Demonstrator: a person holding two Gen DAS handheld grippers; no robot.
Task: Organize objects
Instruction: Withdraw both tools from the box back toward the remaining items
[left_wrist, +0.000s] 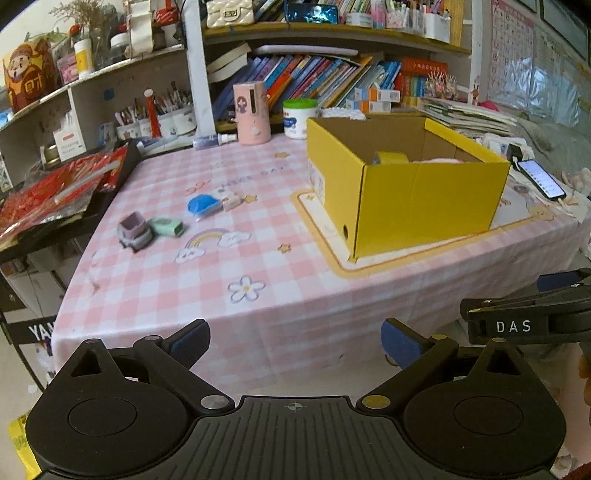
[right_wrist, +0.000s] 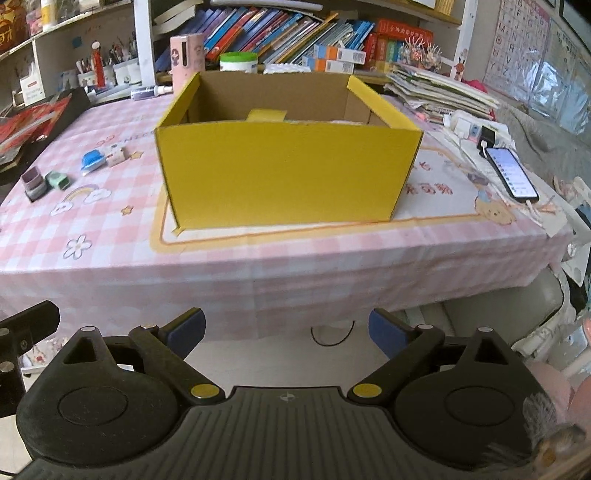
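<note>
Desk with yellow box and four small loose items; both grippers empty.

Yellow box (right_wrist: 288, 166) stands open-topped at frame centre on the pink checked desk (right_wrist: 258, 266), holding a yellow roll, perhaps tape (left_wrist: 391, 158). At centre left lie a blue item (left_wrist: 203, 205), a small white carton (left_wrist: 231, 199), a green item (left_wrist: 168, 226) and a purple block (left_wrist: 135, 230). Left gripper (left_wrist: 295, 343) and right gripper (right_wrist: 286, 328) hover before the desk edge, jaws wide apart, nothing between them.
</note>
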